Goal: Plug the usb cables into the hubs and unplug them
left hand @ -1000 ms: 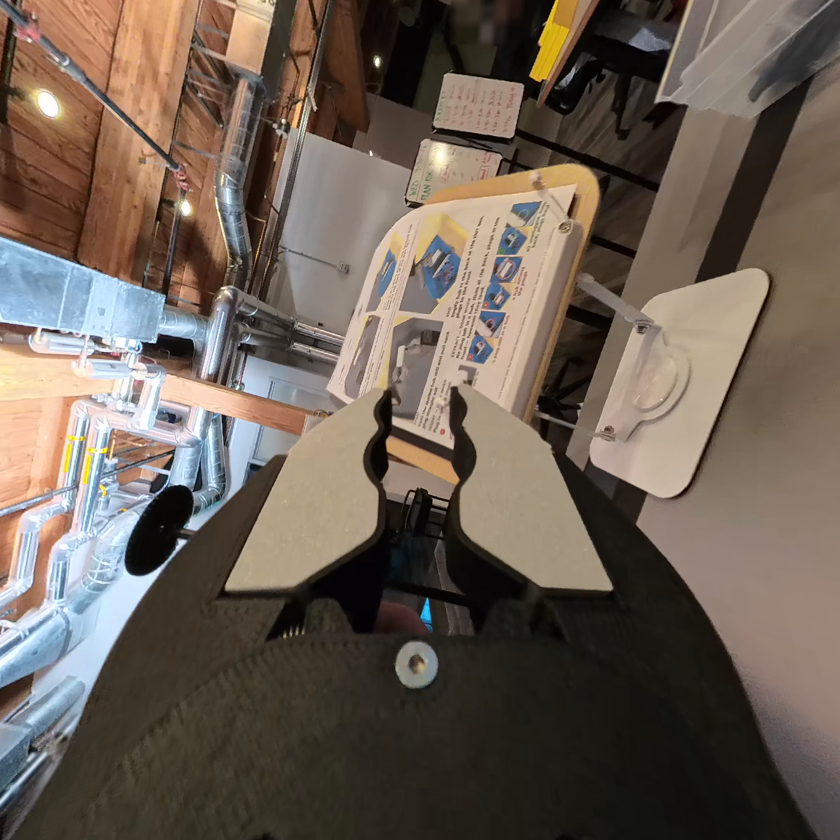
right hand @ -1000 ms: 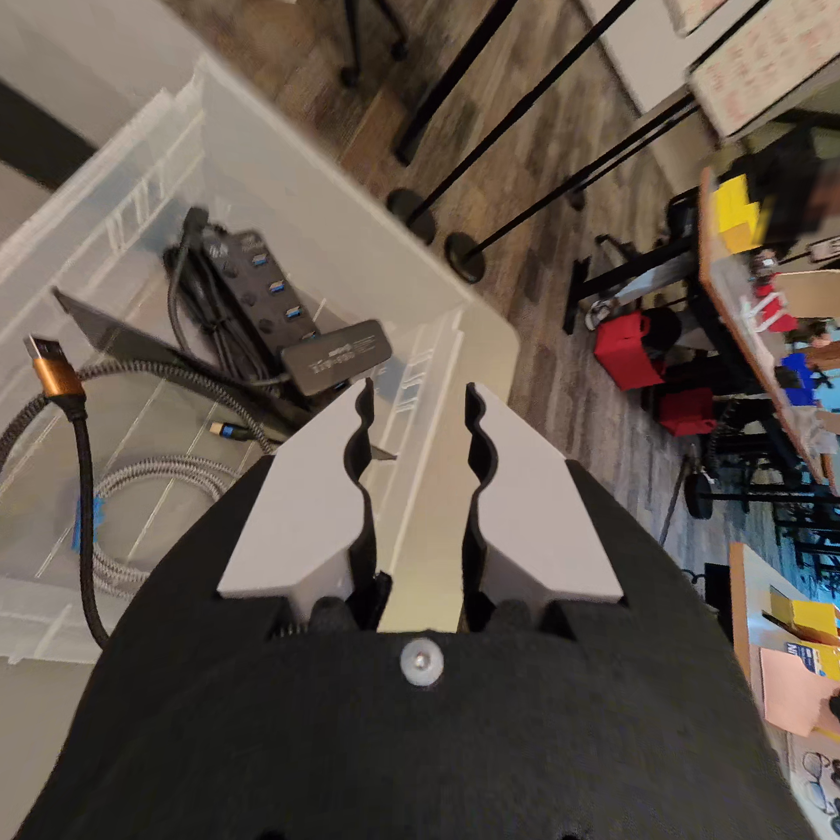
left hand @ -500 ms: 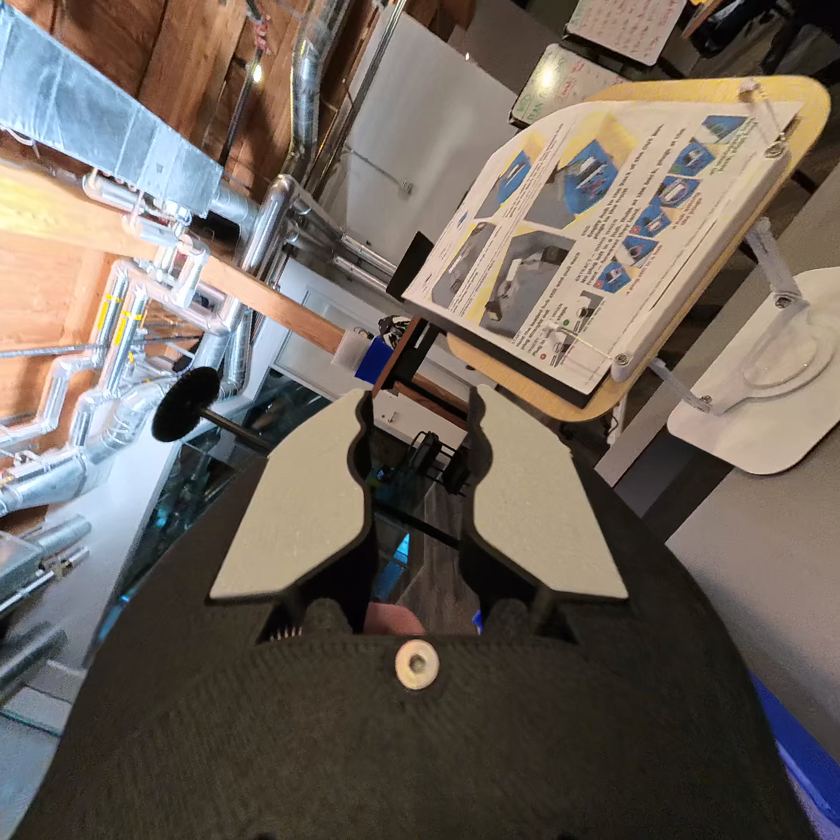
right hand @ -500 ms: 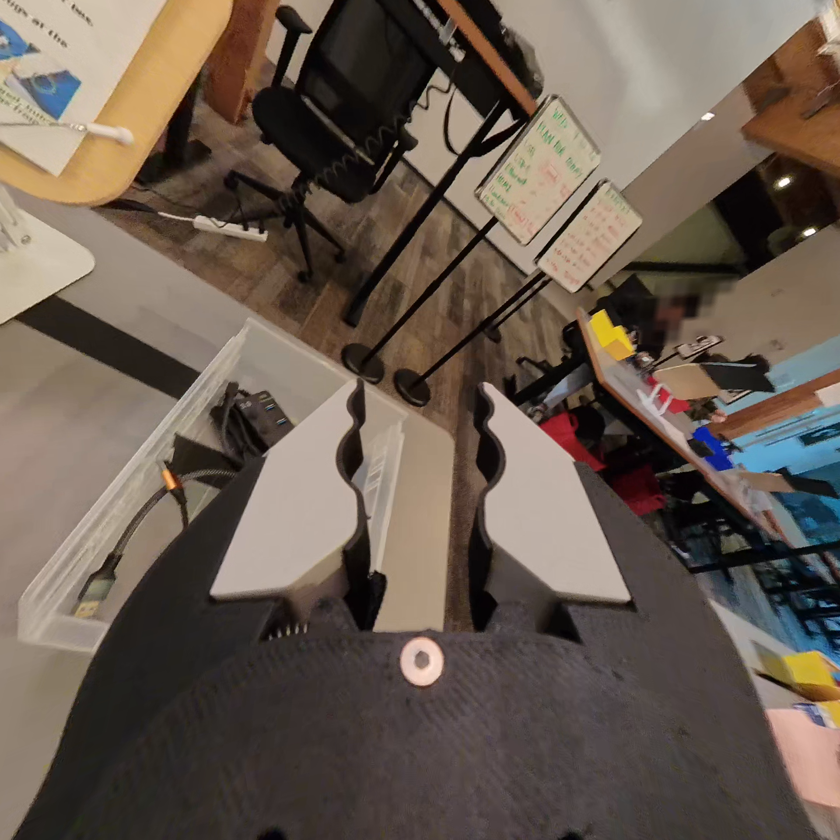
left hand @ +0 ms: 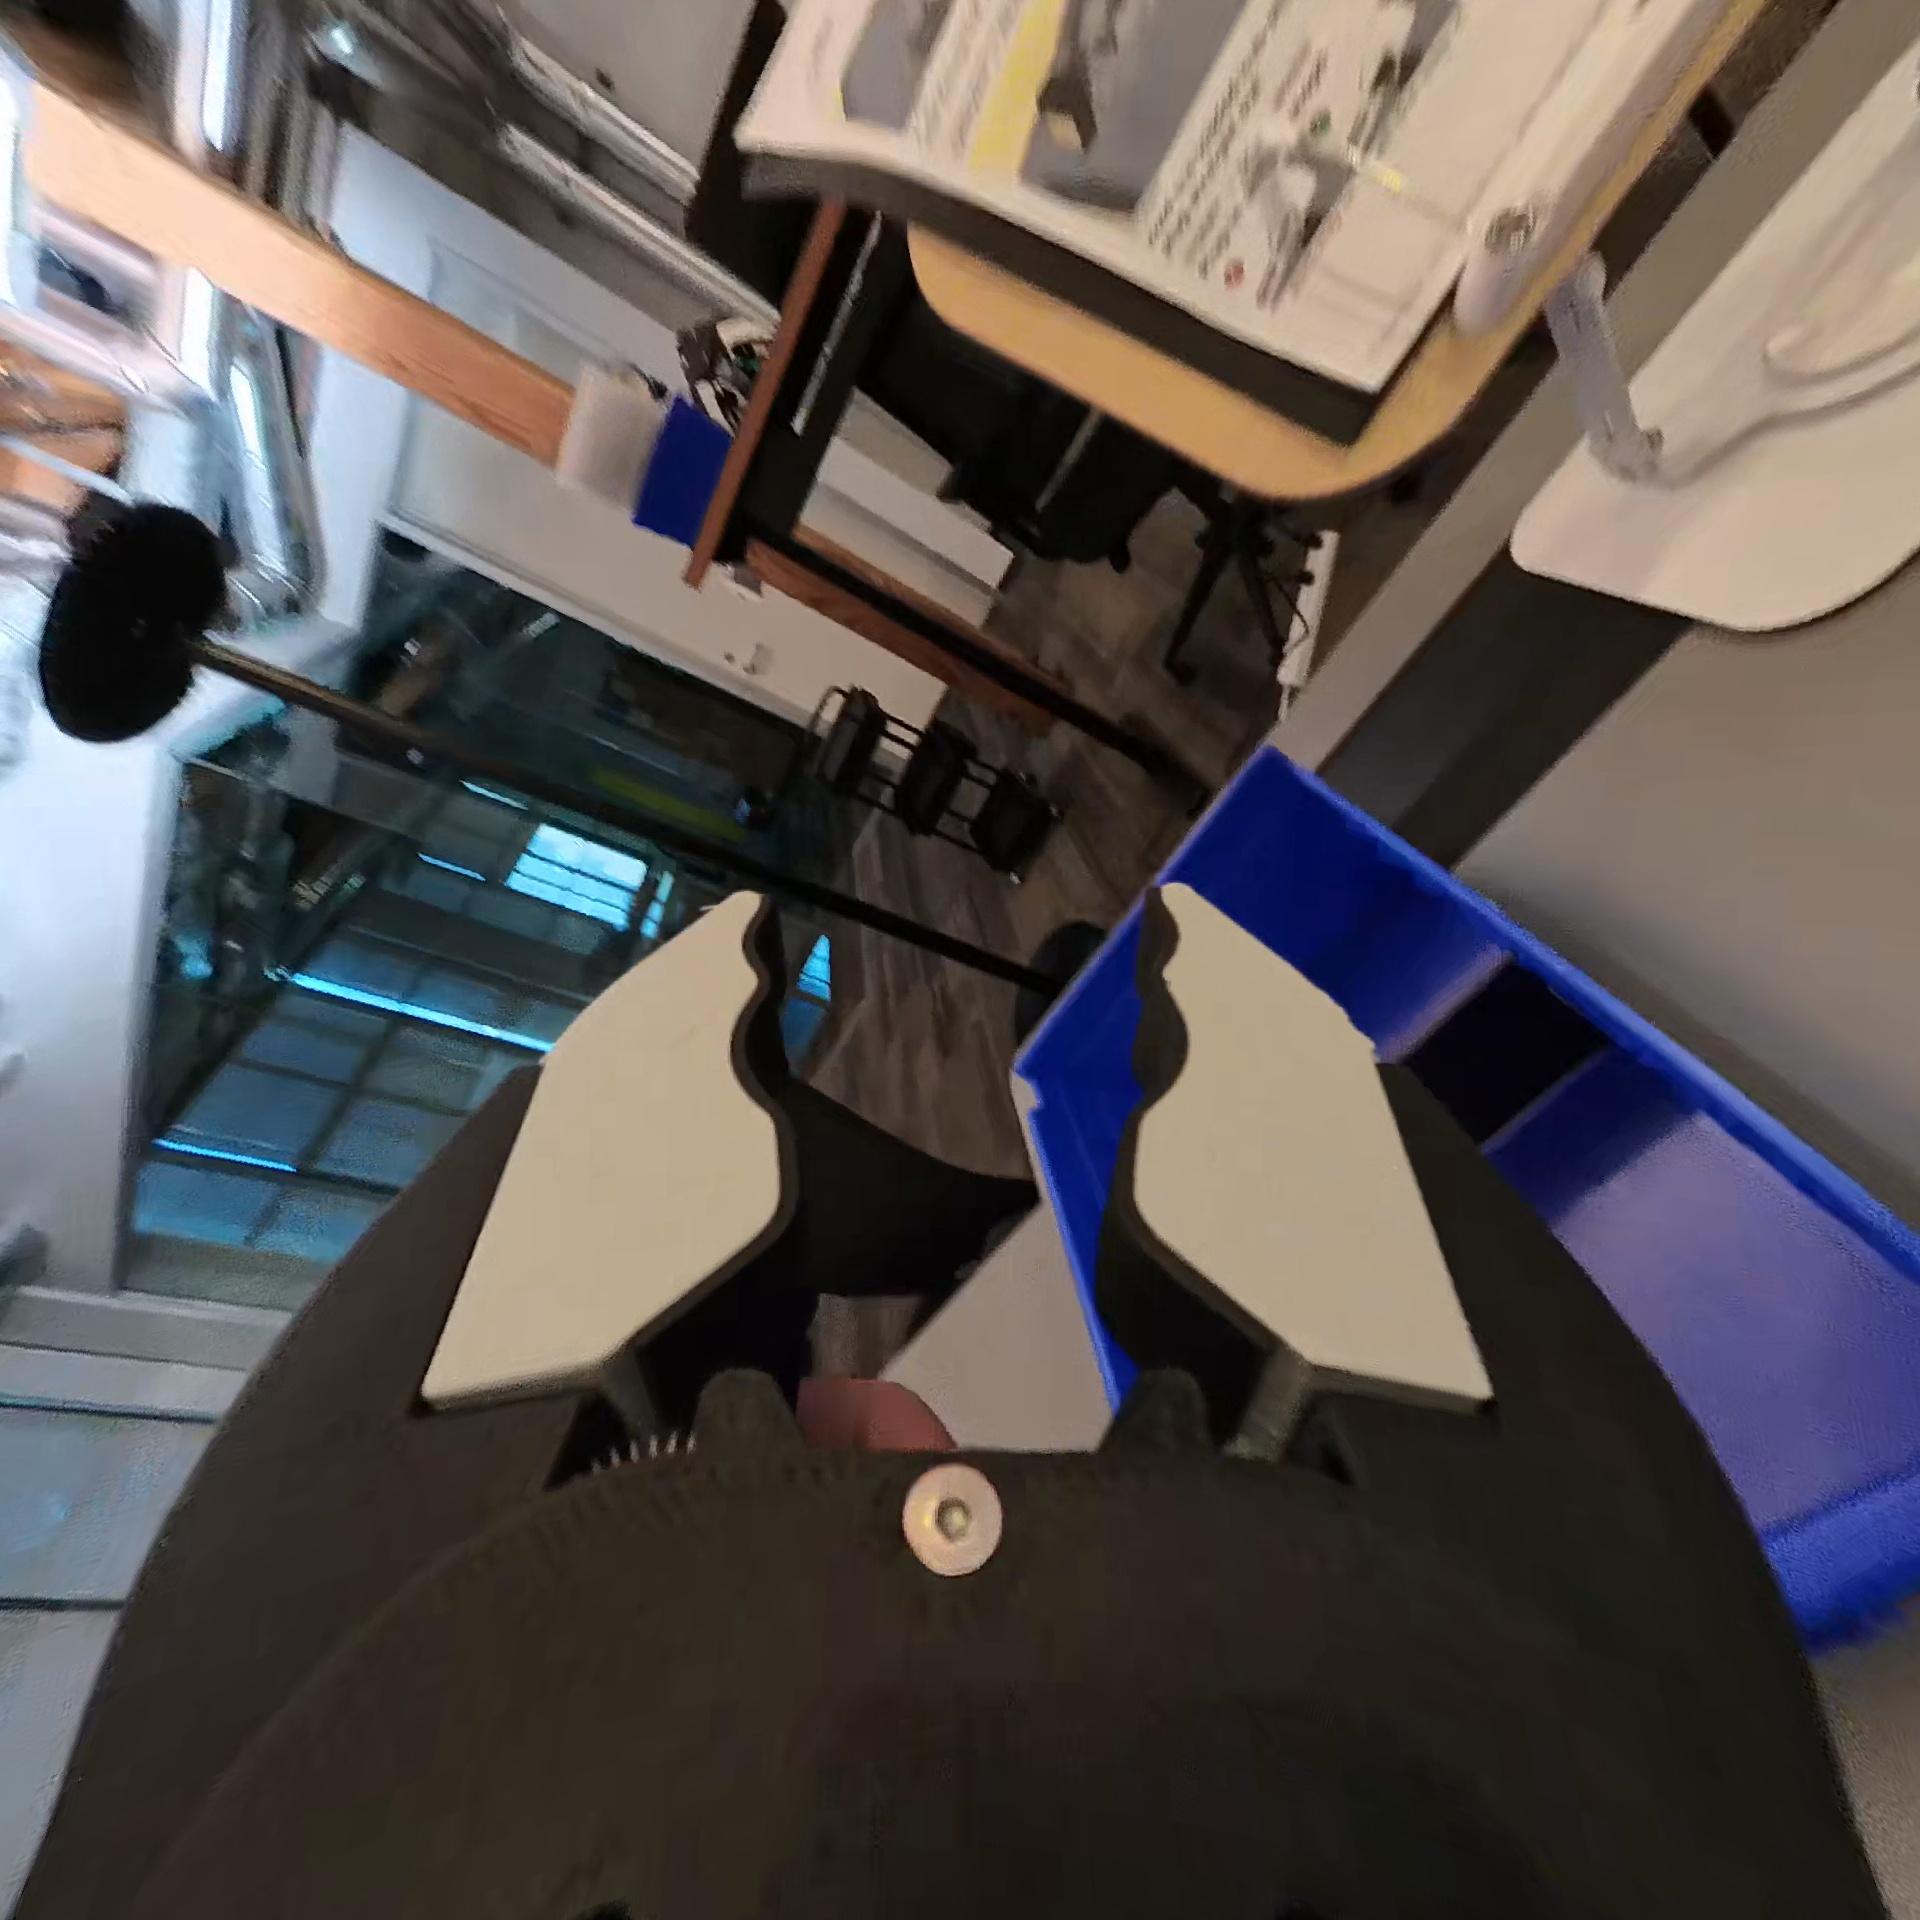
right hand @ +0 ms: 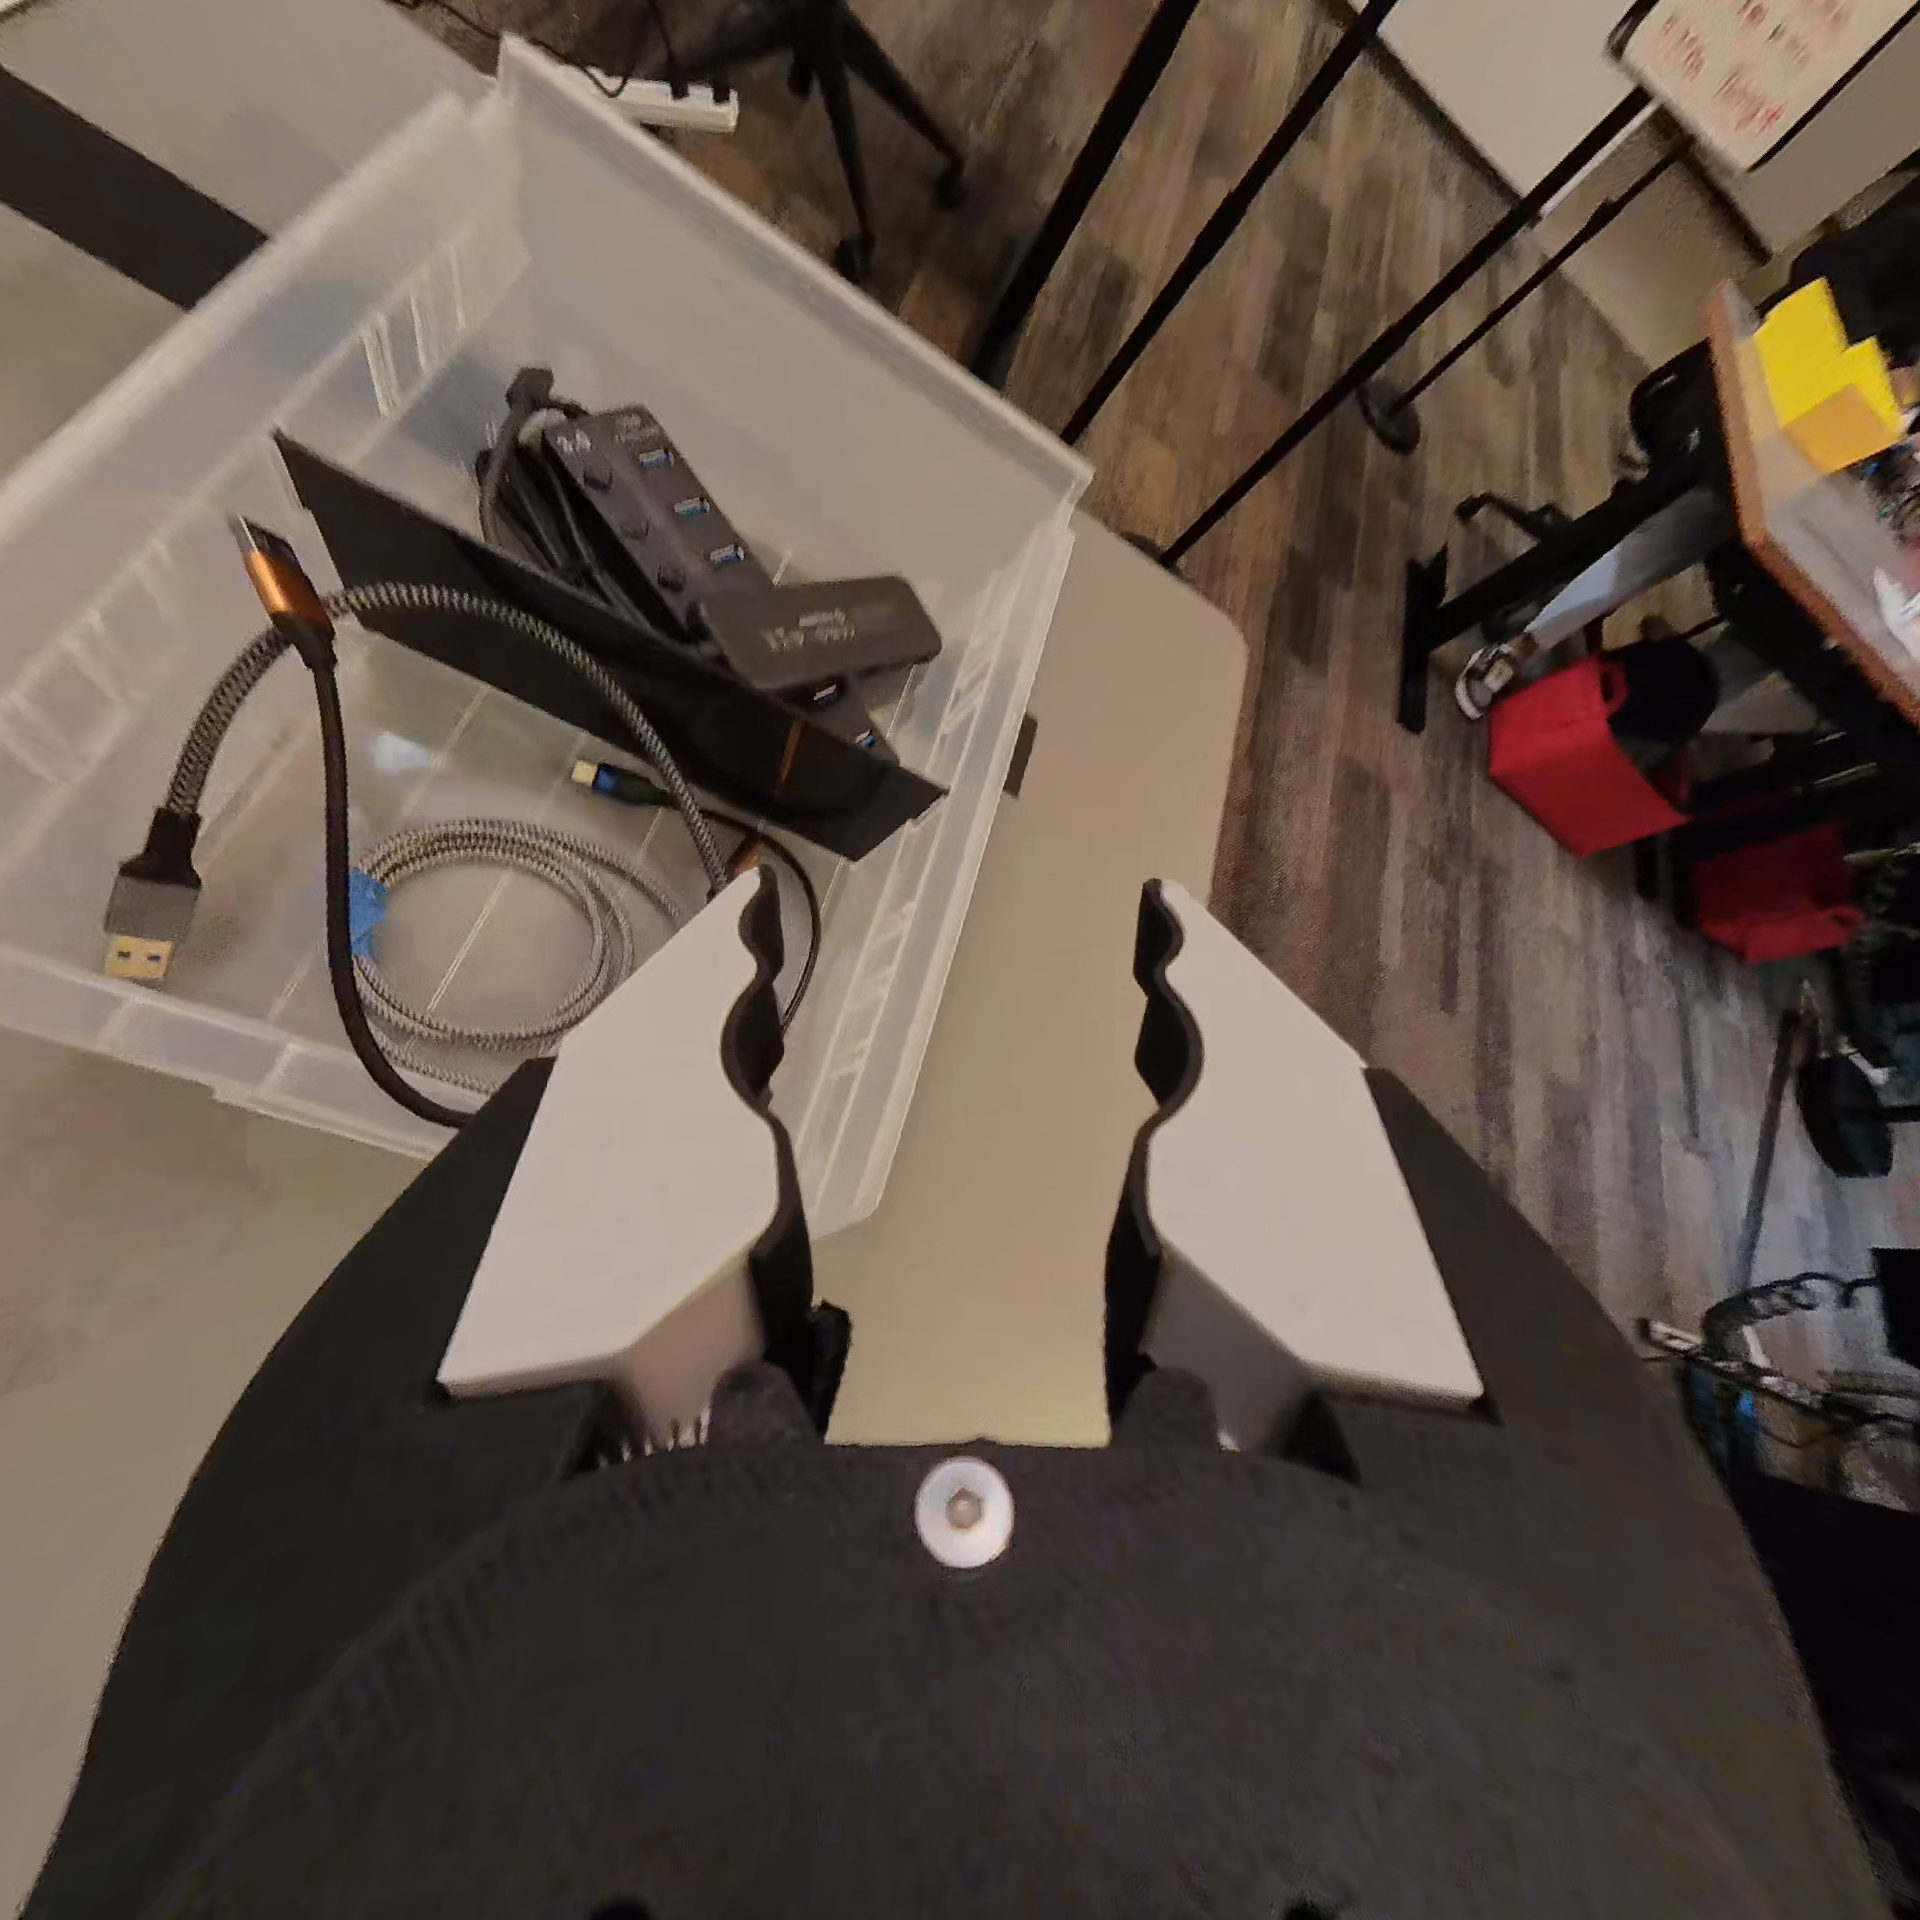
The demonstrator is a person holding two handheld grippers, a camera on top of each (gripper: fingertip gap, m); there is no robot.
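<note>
Both my claws gape wide, empty: left claw point(left hand: 951, 914), right claw point(right hand: 954, 888). At ten o'clock of the right, hubs point(right hand: 665, 520) and braided cables point(right hand: 488, 935) lie in the clear bin point(right hand: 935, 831), partly hidden behind a black divider point(right hand: 582, 644).

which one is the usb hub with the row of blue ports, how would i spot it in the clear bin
Start at the clear plastic bin on the grey table, left of the open right gripper. A black divider panel slants across it; the hub lies behind that panel, in the far compartment. It is the long black bar with blue ports and round buttons, unlike the flat dark grey hub lying across its near end.
</note>
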